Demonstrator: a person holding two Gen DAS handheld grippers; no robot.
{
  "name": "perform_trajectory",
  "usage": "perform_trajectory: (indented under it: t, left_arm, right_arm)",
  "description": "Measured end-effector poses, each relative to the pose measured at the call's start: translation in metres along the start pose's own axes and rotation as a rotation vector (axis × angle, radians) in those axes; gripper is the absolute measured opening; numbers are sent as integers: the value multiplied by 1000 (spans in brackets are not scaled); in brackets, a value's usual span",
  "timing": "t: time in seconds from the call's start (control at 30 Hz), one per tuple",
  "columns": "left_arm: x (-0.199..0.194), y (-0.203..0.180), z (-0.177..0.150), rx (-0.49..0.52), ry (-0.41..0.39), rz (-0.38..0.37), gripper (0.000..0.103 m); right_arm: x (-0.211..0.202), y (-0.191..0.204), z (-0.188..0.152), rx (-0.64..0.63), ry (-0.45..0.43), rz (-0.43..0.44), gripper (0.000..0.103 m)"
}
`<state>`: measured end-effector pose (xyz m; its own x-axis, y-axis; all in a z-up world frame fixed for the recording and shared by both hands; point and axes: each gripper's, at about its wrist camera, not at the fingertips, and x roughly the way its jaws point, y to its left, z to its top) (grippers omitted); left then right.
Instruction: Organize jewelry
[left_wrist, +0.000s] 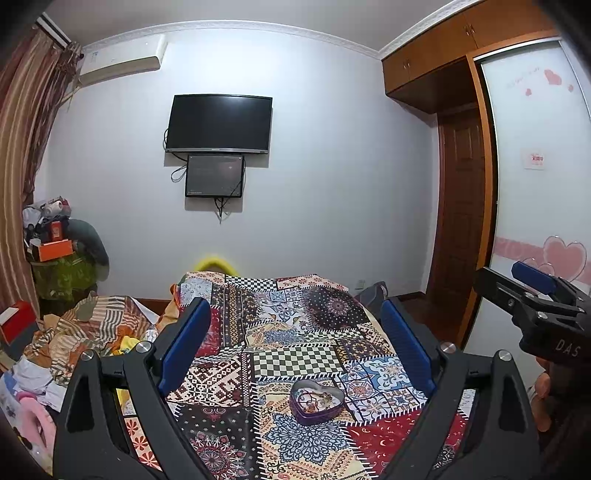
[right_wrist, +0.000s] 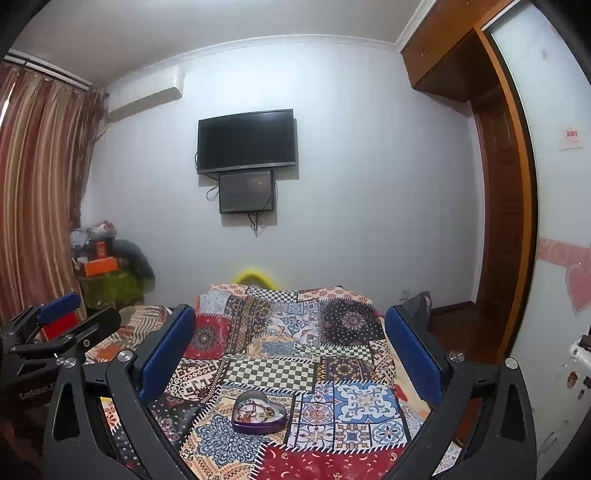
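On the patchwork bedspread (left_wrist: 295, 332) at six o'clock, the heart-shaped tin (left_wrist: 317, 400) sits open with jewelry (left_wrist: 314, 398) tangled inside, while the left tool (left_wrist: 295, 354) and right tool (right_wrist: 291, 354) hover spread and empty, which fits either sorting to come or done.

Heart-shaped tin (left_wrist: 317, 401), purple outside w/ silvery inner wall, sits open (no lid on it) flat on a patchwork bedspread (left_wrist: 295, 332), near the foot-end closest to the cameras. Seen from the left wrist, its point faces approx. toward the viewer. Inside: a small tangle of jewelry (left_wrist: 314, 399), thin reddish cords or chains plus gold-toned pieces, heaped together; single items too small to tell apart. Right wrist view shows the same tin (right_wrist: 259, 412), jewelry (right_wrist: 253, 413) piled mid-tin.
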<state>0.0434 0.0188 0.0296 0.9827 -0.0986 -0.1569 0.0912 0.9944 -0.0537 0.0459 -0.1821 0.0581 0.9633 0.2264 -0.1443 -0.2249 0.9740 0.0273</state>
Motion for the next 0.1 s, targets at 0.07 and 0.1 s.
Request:
perform_trajectory:
  t: [0.07, 0.1]
  left_arm:
    - [1, 0, 0, 1, 2, -3, 93]
    - [1, 0, 0, 2, 3, -4, 93]
  right_arm:
    - [1, 0, -1, -1, 3, 0, 101]
    - [1, 0, 0, 0, 3, 1, 101]
